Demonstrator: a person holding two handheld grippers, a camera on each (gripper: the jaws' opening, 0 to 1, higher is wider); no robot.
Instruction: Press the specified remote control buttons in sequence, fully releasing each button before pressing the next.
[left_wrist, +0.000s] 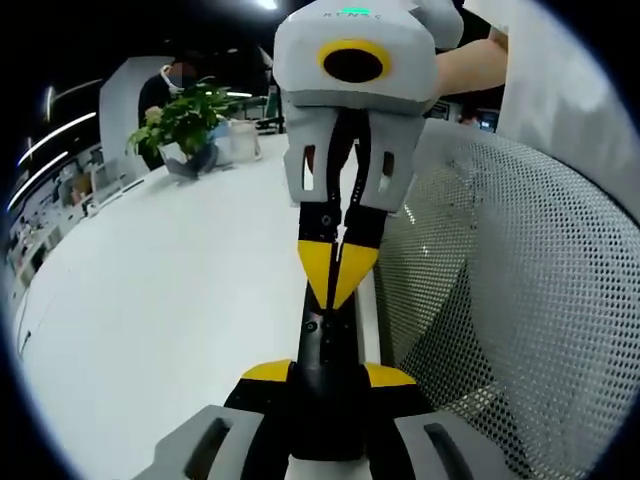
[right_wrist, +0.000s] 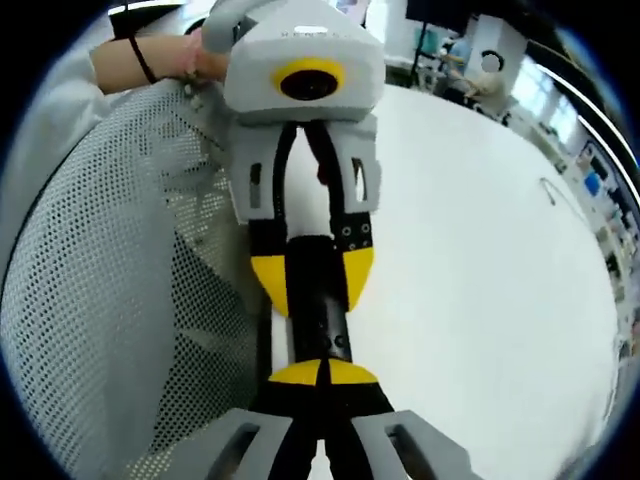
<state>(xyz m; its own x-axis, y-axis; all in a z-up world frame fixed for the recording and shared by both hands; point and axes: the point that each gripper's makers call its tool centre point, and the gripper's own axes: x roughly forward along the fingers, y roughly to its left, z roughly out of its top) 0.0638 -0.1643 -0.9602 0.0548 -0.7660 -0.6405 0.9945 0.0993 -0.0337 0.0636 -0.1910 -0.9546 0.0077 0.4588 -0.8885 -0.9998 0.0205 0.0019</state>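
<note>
A slim black remote control (left_wrist: 325, 345) is held across its width by my left gripper (left_wrist: 328, 375), whose yellow-tipped jaws are shut on its sides. My right gripper (left_wrist: 338, 282) comes in from above with its jaws shut together. Its yellow tips point down onto the remote's face. In the right gripper view, my right gripper (right_wrist: 320, 373) rests its closed tips on the buttons of the remote control (right_wrist: 320, 325). Beyond it, my left gripper (right_wrist: 312, 272) clamps the far end. I cannot tell which button is touched.
A white table (left_wrist: 170, 300) stretches to the left, with a potted plant (left_wrist: 185, 118) and a seated person at its far end. A grey mesh chair back (left_wrist: 510, 300) stands close beside the grippers. A hand (right_wrist: 205, 55) holds the left gripper's body.
</note>
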